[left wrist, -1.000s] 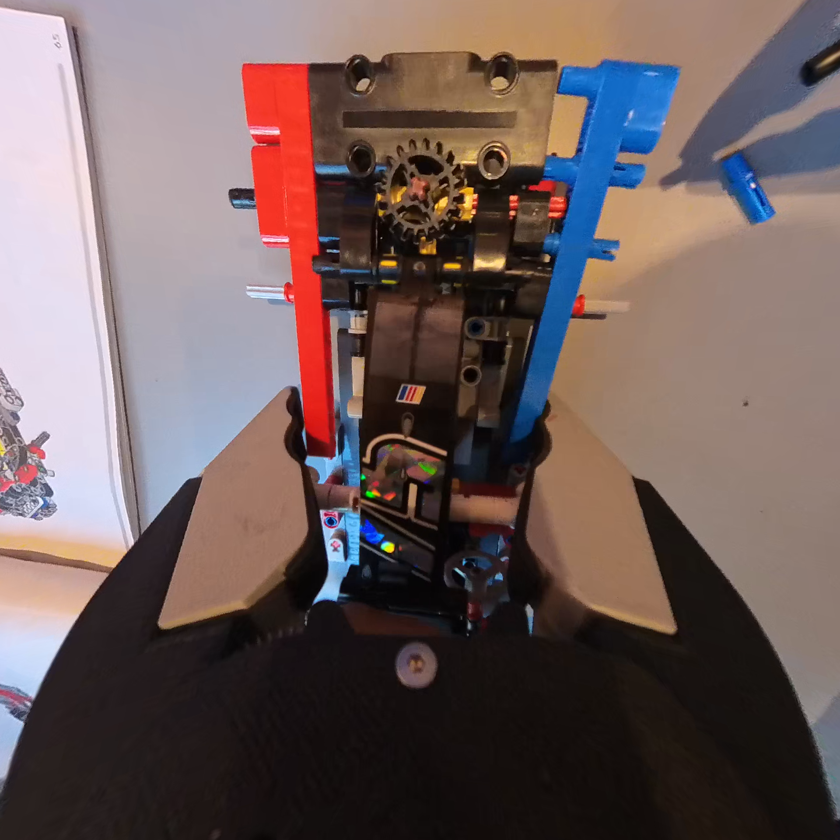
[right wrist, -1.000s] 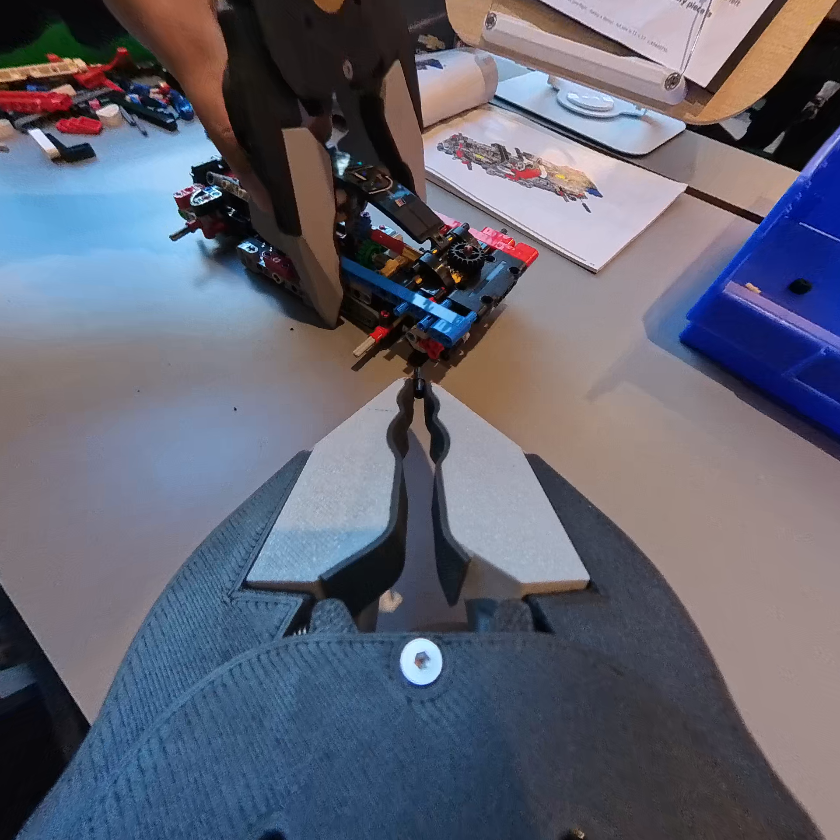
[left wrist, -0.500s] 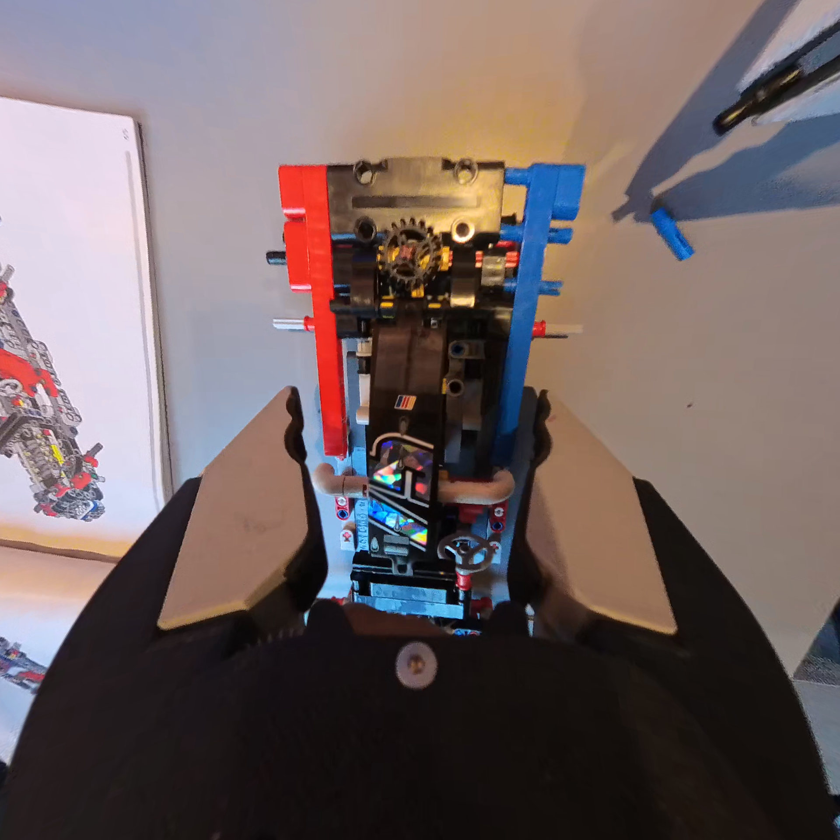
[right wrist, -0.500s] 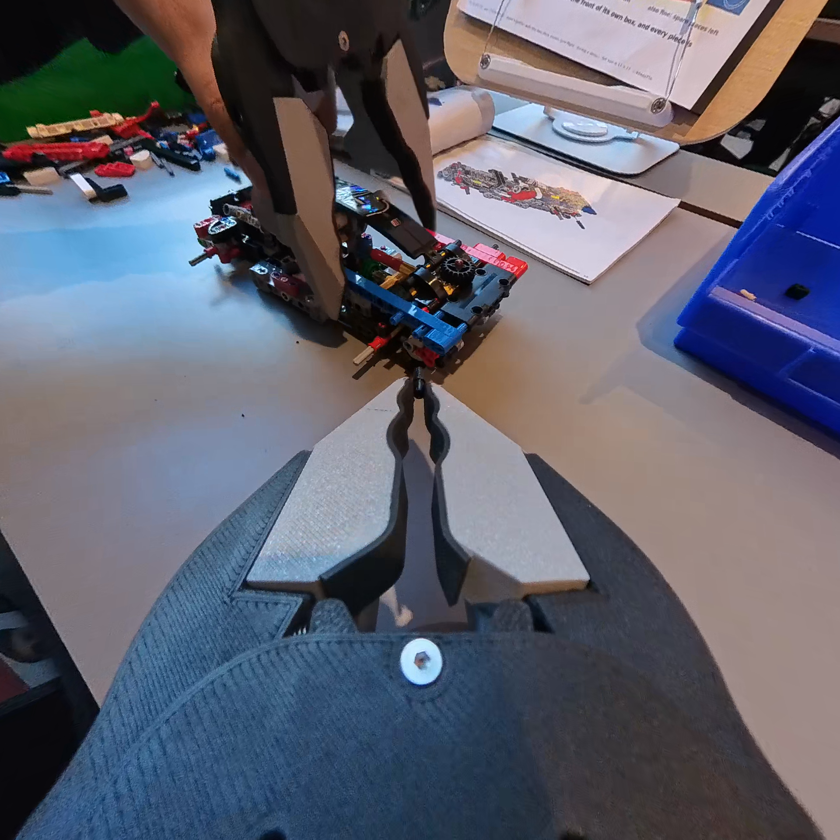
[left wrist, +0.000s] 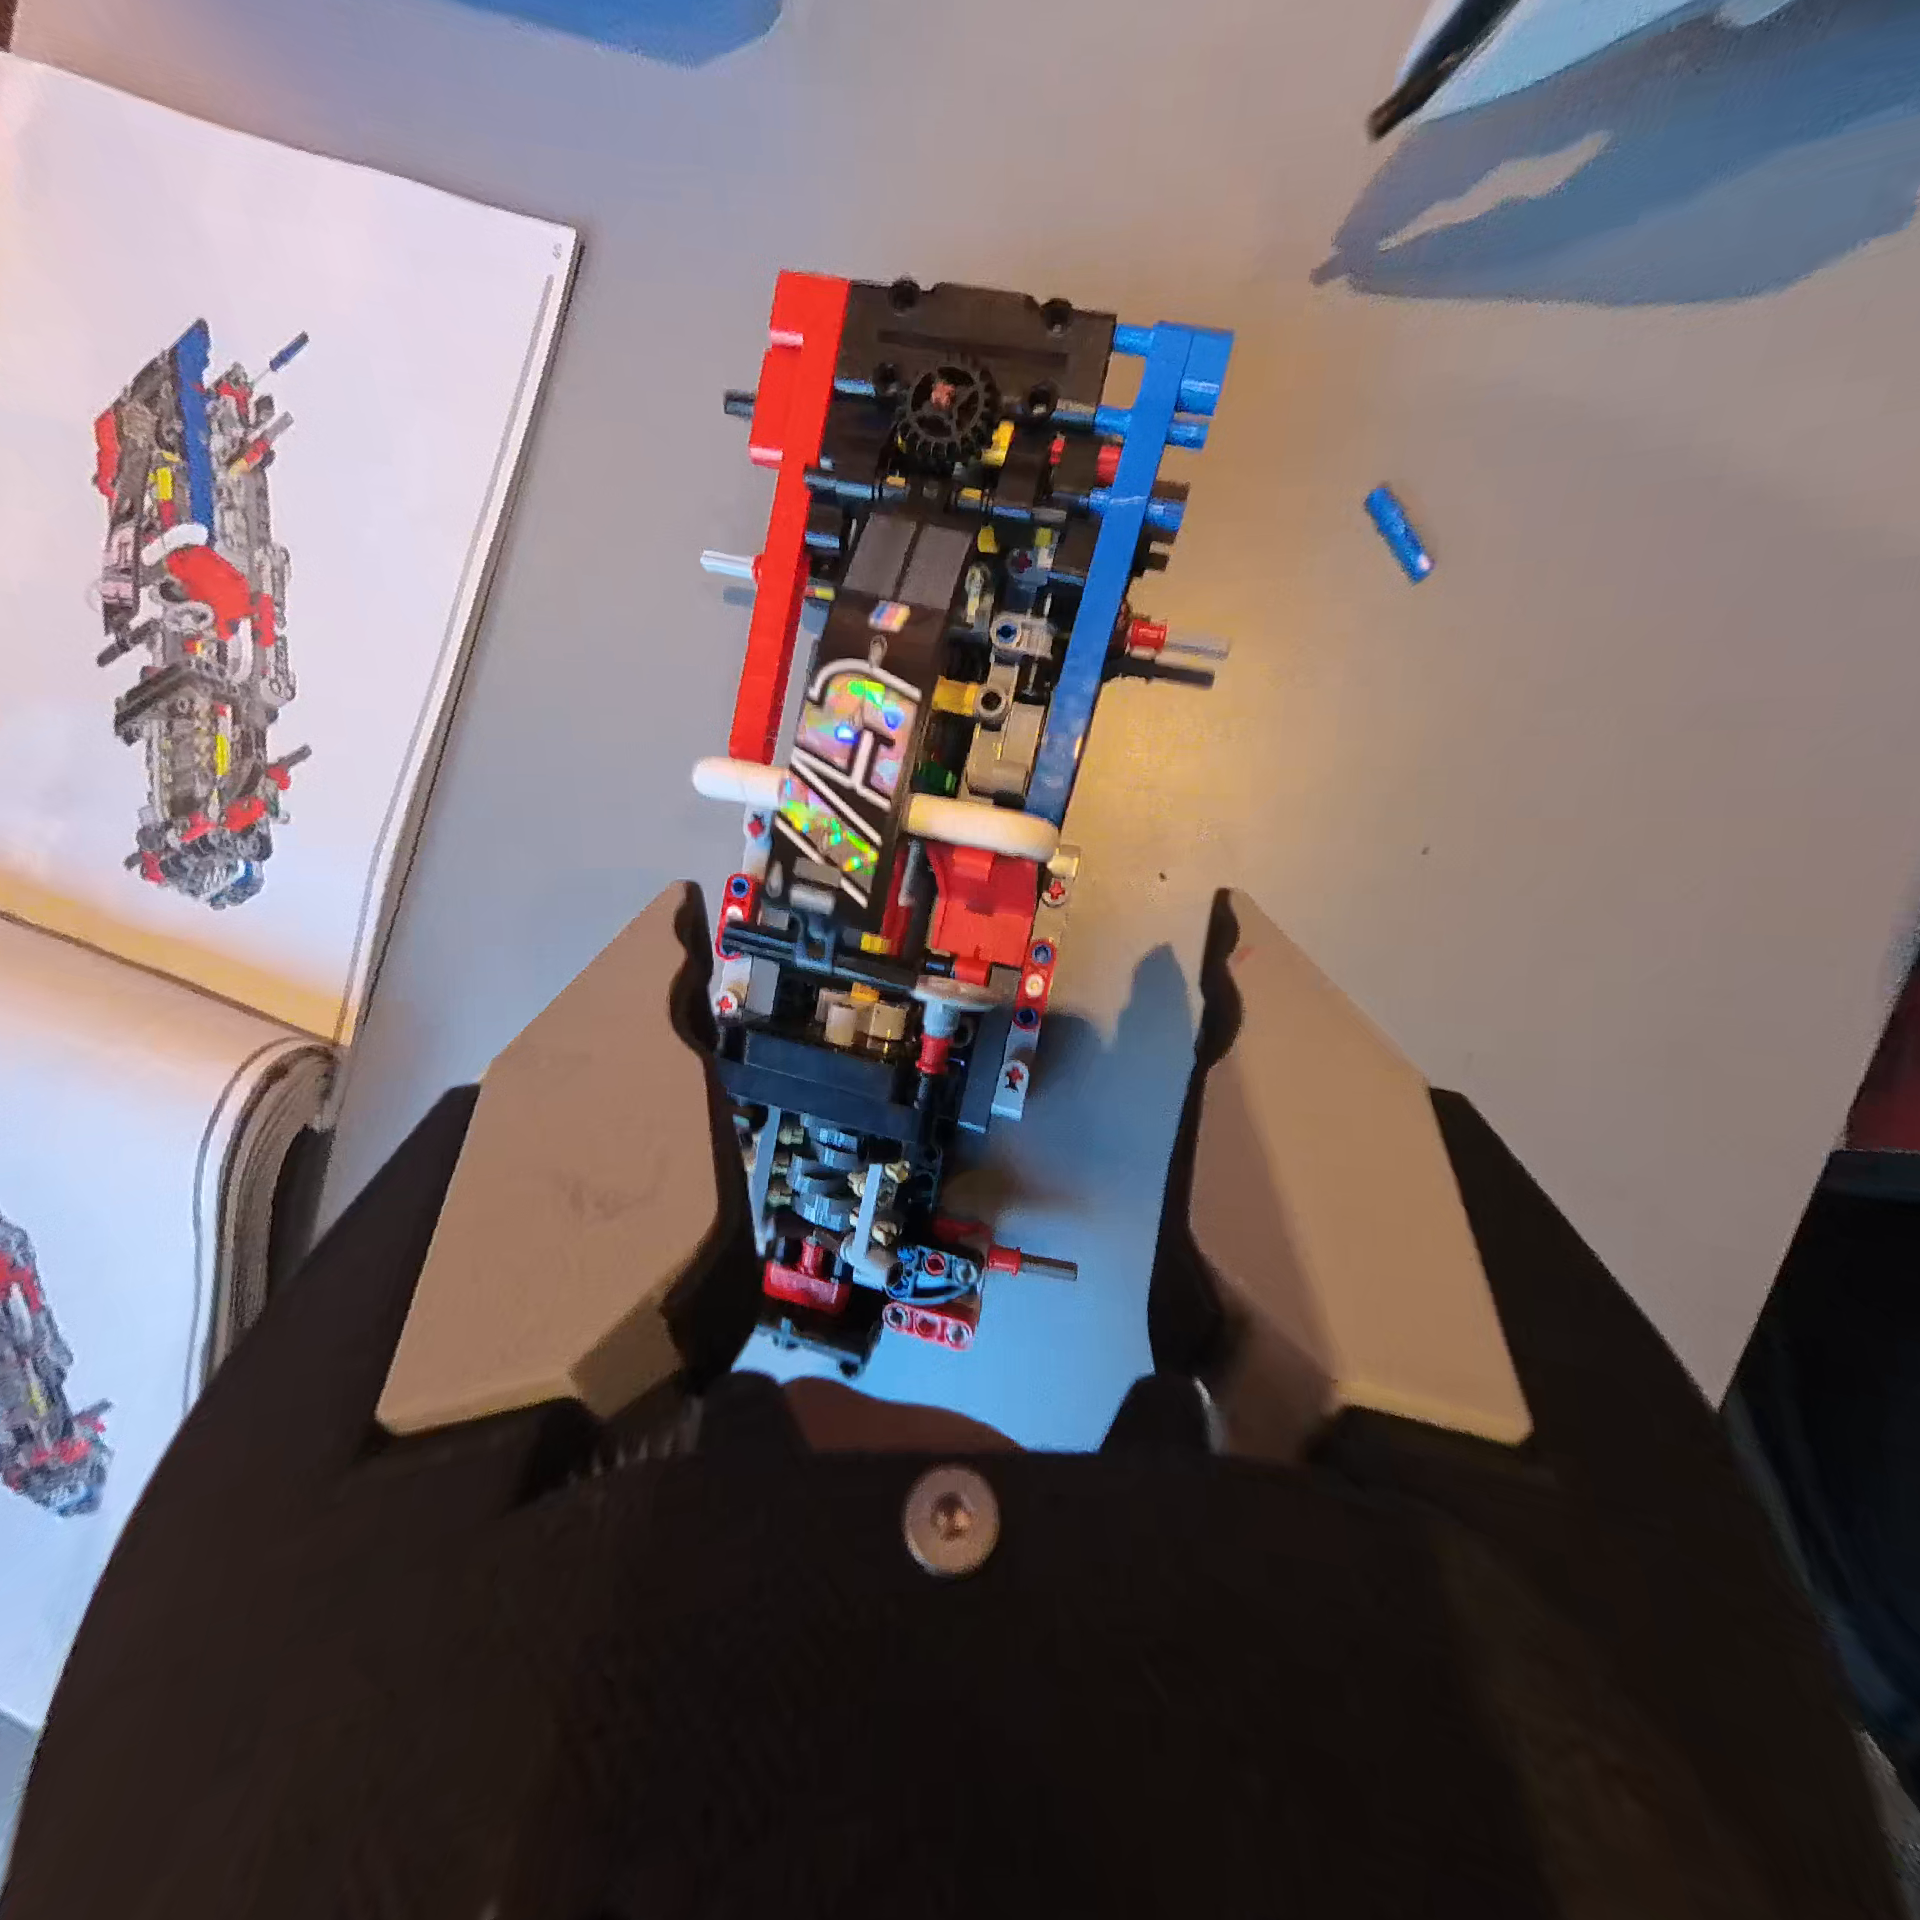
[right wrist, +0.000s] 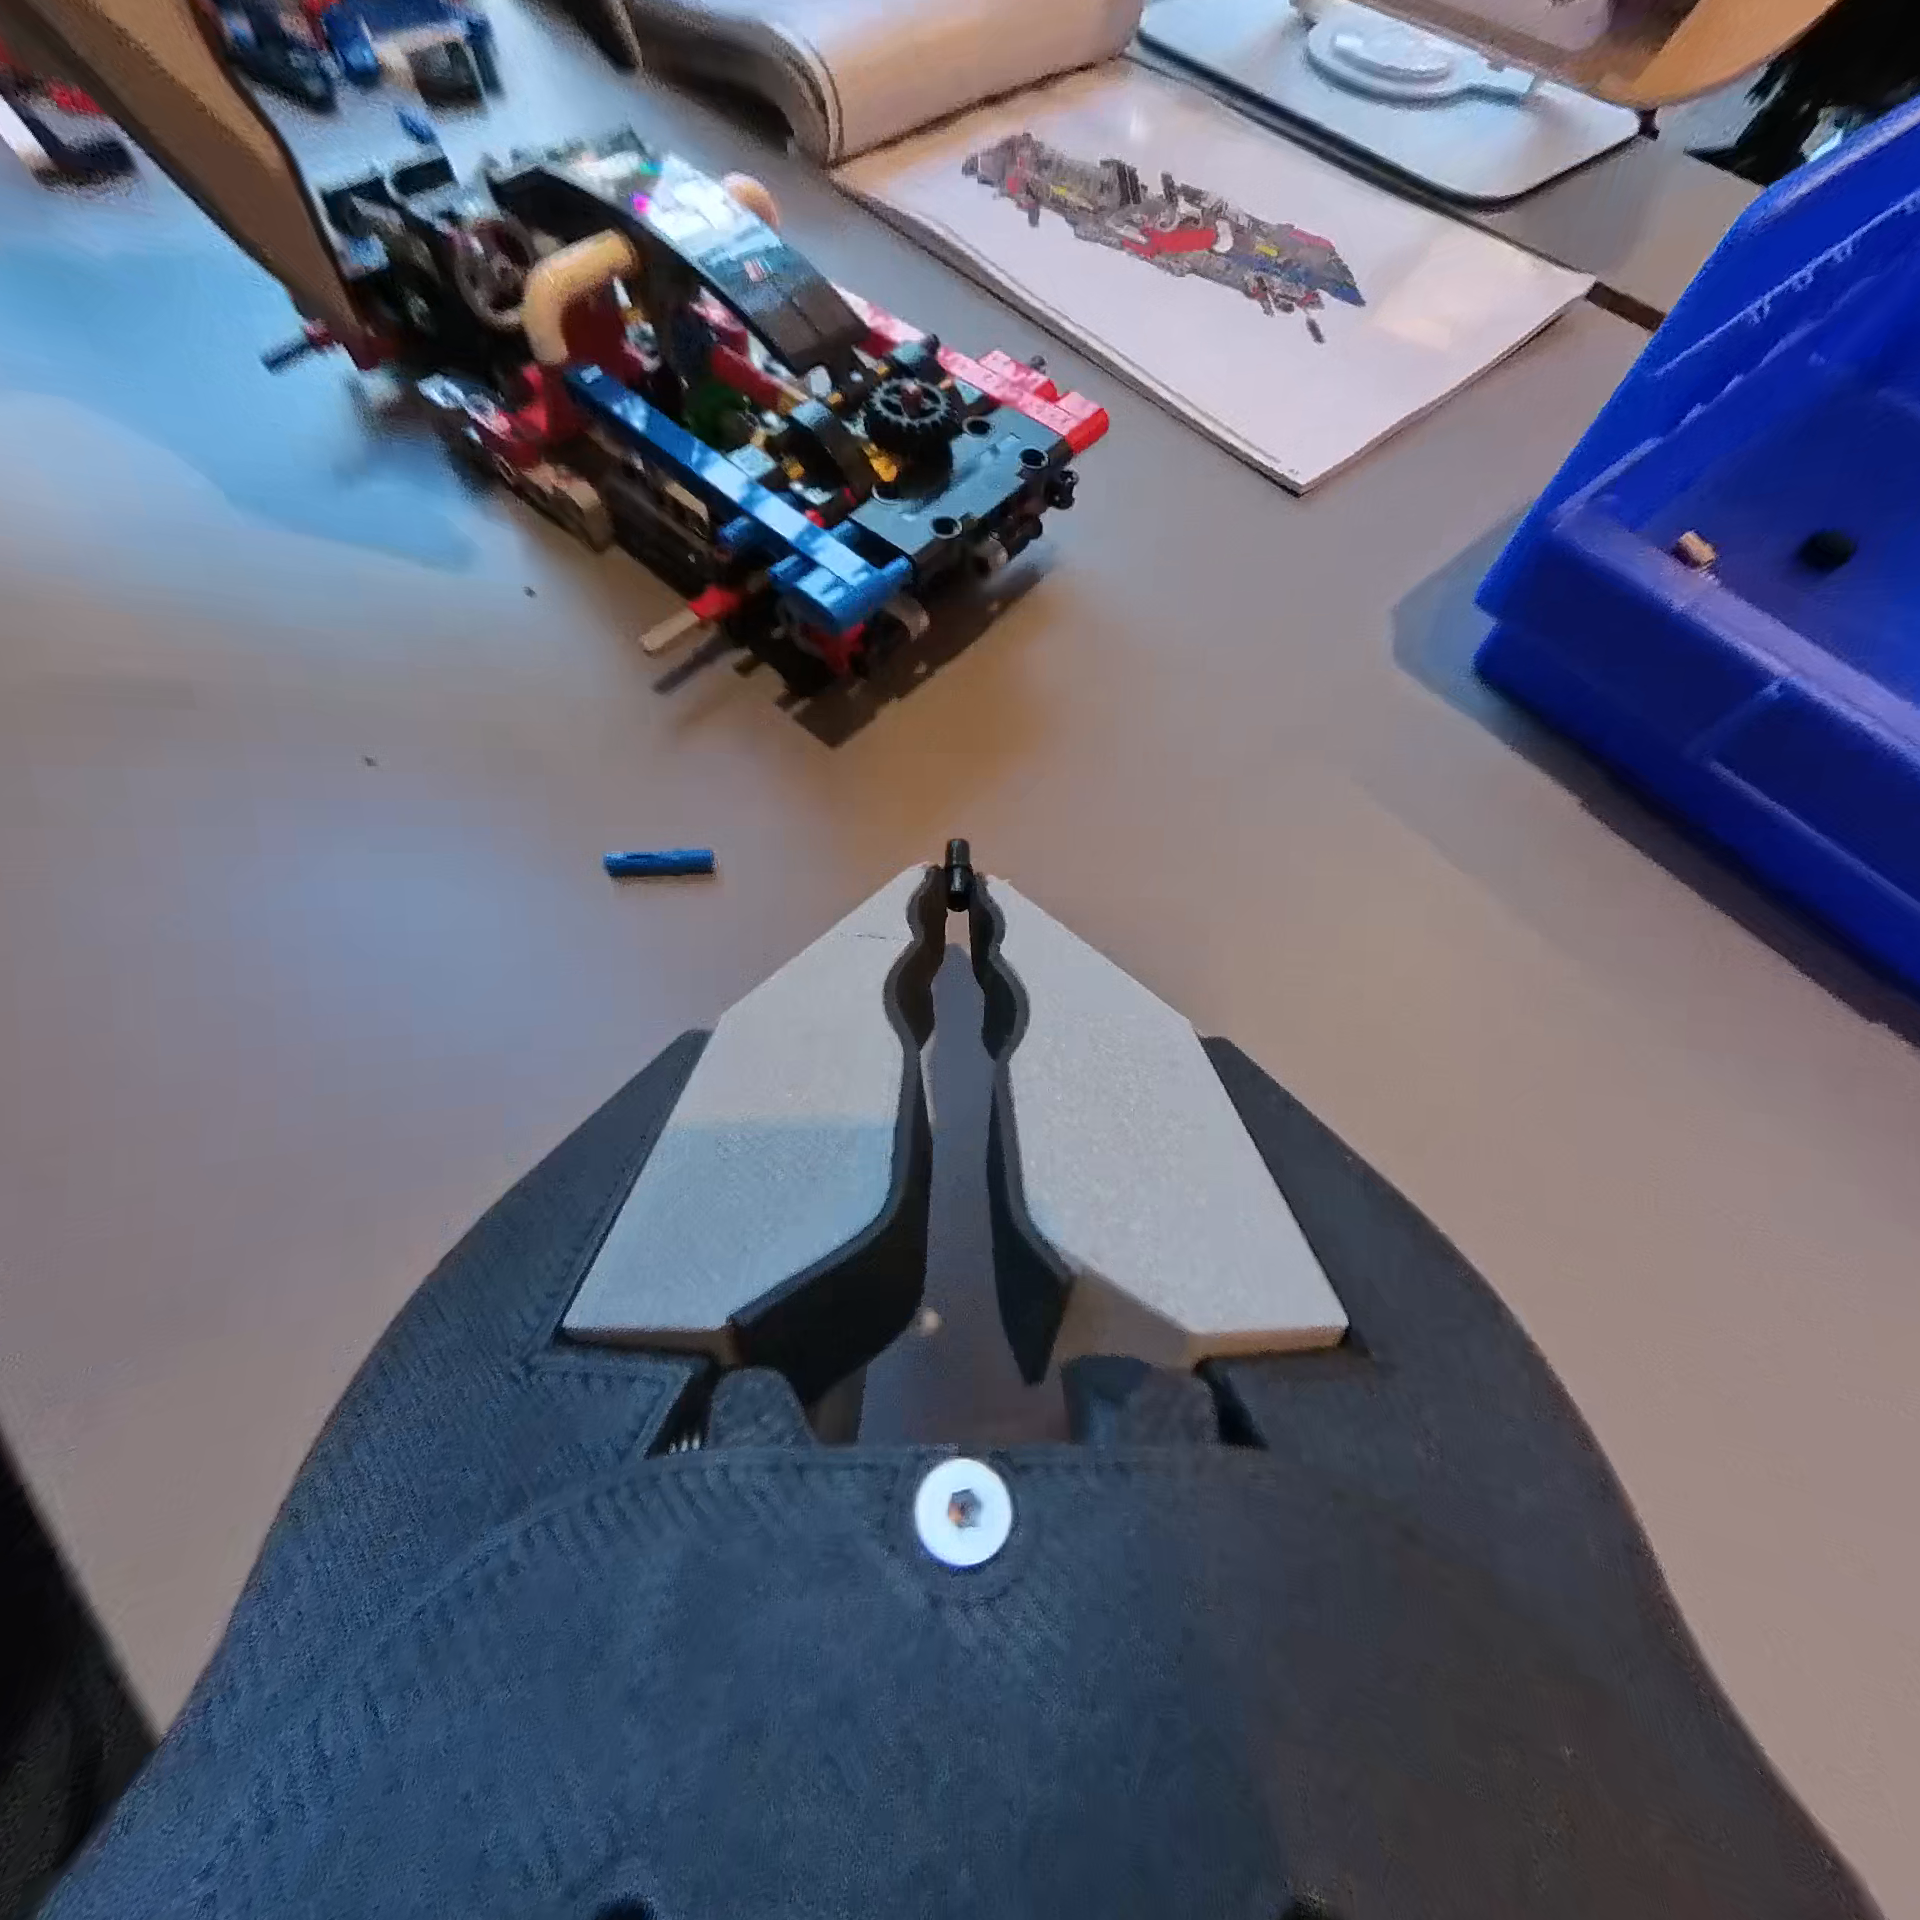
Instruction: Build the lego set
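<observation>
One lego model (left wrist: 935,727) sits centre frame on the grey table (left wrist: 1455,935), one red rail, one blue rail, one black gear at its far end. Left gripper (left wrist: 951,935) spread wide, holding nothing; its left finger seems to graze the model's side, hard to tell. Right gripper (right wrist: 956,899) pinched nearly closed on one small black pin (right wrist: 956,868). One loose blue pin (right wrist: 659,862) lies at centre left. One open instruction booklet (right wrist: 1247,281) and one blue bin (right wrist: 1714,623), cut off at the right edge.
</observation>
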`<state>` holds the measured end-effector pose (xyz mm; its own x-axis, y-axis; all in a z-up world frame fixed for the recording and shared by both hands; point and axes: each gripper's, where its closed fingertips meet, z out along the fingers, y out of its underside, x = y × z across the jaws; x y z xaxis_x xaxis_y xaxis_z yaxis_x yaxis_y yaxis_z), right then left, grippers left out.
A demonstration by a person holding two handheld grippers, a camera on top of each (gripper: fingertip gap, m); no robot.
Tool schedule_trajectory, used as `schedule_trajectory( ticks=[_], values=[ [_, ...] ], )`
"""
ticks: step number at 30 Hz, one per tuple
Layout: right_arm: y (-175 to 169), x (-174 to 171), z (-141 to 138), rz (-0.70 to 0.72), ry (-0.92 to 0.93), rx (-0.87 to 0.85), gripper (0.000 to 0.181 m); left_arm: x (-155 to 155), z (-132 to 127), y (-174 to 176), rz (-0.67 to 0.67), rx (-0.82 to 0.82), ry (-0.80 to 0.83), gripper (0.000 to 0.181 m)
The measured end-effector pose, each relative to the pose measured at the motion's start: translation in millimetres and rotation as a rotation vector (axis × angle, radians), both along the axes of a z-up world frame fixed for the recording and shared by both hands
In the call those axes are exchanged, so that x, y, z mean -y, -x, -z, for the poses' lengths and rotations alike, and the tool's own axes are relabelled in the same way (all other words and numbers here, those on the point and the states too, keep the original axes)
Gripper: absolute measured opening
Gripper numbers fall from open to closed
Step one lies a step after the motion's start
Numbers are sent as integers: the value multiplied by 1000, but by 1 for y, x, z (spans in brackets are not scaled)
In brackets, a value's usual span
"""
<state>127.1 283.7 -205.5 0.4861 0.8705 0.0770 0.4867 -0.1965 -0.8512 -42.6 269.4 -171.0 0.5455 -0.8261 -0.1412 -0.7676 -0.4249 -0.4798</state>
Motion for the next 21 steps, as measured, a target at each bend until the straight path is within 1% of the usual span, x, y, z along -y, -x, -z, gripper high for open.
schedule_trajectory(
  ticks=[4, 7, 10, 12, 14, 15, 16, 18, 21],
  values=[
    [-5, -23, 11, -34, -107, 155, 1, -22, -5, -11, 28, 28, 4, 93],
    [0, -27, 15, -87, -125, 177, 1, -34, -6, -18, 27, 68, 22, 92],
    [0, -28, 21, -122, -159, 235, 1, -35, -6, -19, 30, 96, 6, 91],
    [1, -26, 26, -161, -172, 266, 1, -30, -5, -16, 27, 117, 6, 90],
    [3, -22, 26, -205, -154, 257, 2, -22, -2, -11, 28, 138, 6, 89],
    [4, -20, 26, -225, -138, 245, 18, -19, -1, -8, 27, 151, 7, 89],
    [4, -19, 26, -240, -119, 235, 24, -17, 0, -5, 22, 166, 7, 89],
    [6, -15, 25, -284, -79, 207, 31, -17, -1, -1, 14, 202, 12, 88],
    [6, -13, 22, -331, -51, 184, 39, -23, -8, 1, 47, 250, 24, 83]
  ],
)
